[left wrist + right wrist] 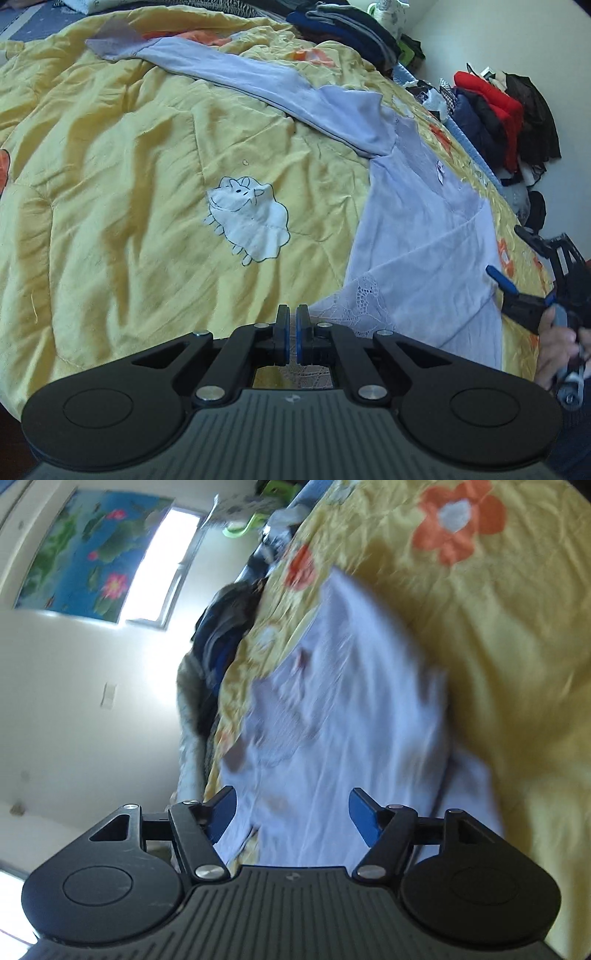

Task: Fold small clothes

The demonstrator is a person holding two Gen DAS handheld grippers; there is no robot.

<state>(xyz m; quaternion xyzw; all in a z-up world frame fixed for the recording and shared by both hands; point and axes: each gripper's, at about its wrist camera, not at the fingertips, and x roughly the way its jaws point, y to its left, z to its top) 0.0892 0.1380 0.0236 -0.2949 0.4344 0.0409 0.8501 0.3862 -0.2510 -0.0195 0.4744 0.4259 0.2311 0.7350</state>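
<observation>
A pale lilac long-sleeved top [417,236] lies spread on the yellow quilt [129,166], one sleeve stretching to the far left, lace at its near hem. My left gripper [293,325] is shut just above the lace hem corner; whether it pinches cloth I cannot tell. My right gripper [291,812] is open, tilted sideways over the same top [351,701], which looks blurred. It also shows in the left wrist view [513,273] at the top's right edge, open.
The quilt has a white sheep patch [247,218] and orange flowers [458,520]. Piles of dark and red clothes [495,110] sit along the bed's far right edge by the wall. A window and a flower picture [85,554] are on the wall.
</observation>
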